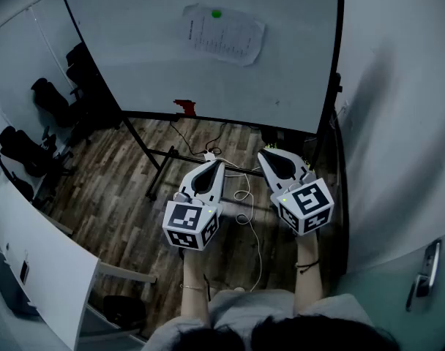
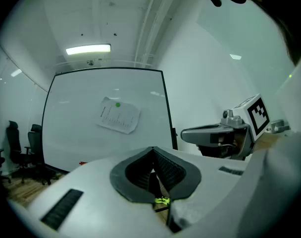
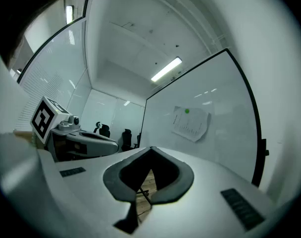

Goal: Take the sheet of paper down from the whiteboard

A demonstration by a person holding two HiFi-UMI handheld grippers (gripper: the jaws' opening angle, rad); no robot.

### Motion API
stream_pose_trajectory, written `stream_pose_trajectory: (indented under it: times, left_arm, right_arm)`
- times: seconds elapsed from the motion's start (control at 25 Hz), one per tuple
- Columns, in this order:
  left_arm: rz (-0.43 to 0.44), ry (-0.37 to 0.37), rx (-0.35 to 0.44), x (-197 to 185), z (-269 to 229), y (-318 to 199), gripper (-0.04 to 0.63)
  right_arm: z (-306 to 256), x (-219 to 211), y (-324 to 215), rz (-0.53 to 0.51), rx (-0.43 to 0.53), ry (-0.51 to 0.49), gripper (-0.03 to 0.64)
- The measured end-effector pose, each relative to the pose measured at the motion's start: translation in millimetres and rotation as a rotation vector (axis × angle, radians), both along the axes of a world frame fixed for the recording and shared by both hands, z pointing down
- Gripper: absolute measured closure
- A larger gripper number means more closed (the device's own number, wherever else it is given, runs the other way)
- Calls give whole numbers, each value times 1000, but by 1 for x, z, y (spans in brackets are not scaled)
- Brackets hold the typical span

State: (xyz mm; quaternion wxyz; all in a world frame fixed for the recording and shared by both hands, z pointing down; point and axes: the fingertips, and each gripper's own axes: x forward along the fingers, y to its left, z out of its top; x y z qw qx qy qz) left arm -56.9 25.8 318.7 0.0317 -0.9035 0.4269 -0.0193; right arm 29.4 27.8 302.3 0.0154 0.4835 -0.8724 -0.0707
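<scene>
A printed sheet of paper (image 1: 224, 34) hangs on the whiteboard (image 1: 135, 57), pinned near its top by a small green magnet (image 1: 217, 13). The left gripper view shows the sheet of paper (image 2: 119, 115) ahead and above the jaws, and the right gripper view shows the sheet of paper (image 3: 191, 123) up to the right. My left gripper (image 1: 211, 167) and right gripper (image 1: 270, 156) are held side by side, level, well short of the board. Both are shut with nothing between the jaws.
The whiteboard stands on a black frame (image 1: 160, 163) over a wooden floor. A red object (image 1: 184, 107) sits at the board's lower edge. White cables (image 1: 244, 196) trail on the floor. Black office chairs (image 1: 50, 101) stand at the left, a white wall (image 1: 398, 123) and door handle (image 1: 426, 273) at the right.
</scene>
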Motion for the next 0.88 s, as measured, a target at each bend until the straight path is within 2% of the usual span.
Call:
stream_pose_trajectory:
  times: [0.56,0.88]
  left_arm:
    - [14,6,6,26,0,2,591]
    - [-43,34,-39,30,16,13,592]
  right_arm:
    - [2,20,2,-3,-4,-1,617]
    - [14,34,5,-19,-36,-51,617]
